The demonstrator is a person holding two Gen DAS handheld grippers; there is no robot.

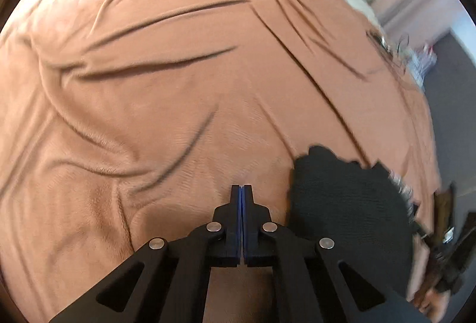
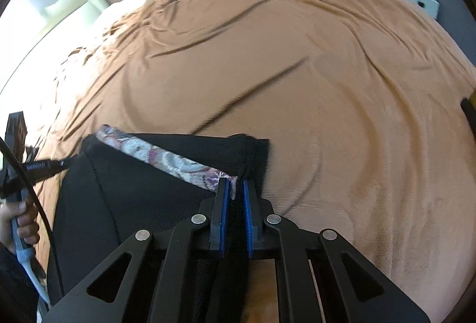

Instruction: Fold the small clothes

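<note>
Fingers of the right gripper [image 2: 235,189] pinch the shorts [image 2: 131,192] at the floral waistband [image 2: 166,158]; left gripper [image 1: 241,192] clenched empty beside them on the blanket [image 2: 342,91]. Light, limp fabric: grip waistband corners

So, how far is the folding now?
Early. The black garment lies on the brown blanket, no neat fold visible. In hand: the right claw pinches its edge by the patterned band. The left claw is shut, empty. Folding itself is left.
</note>
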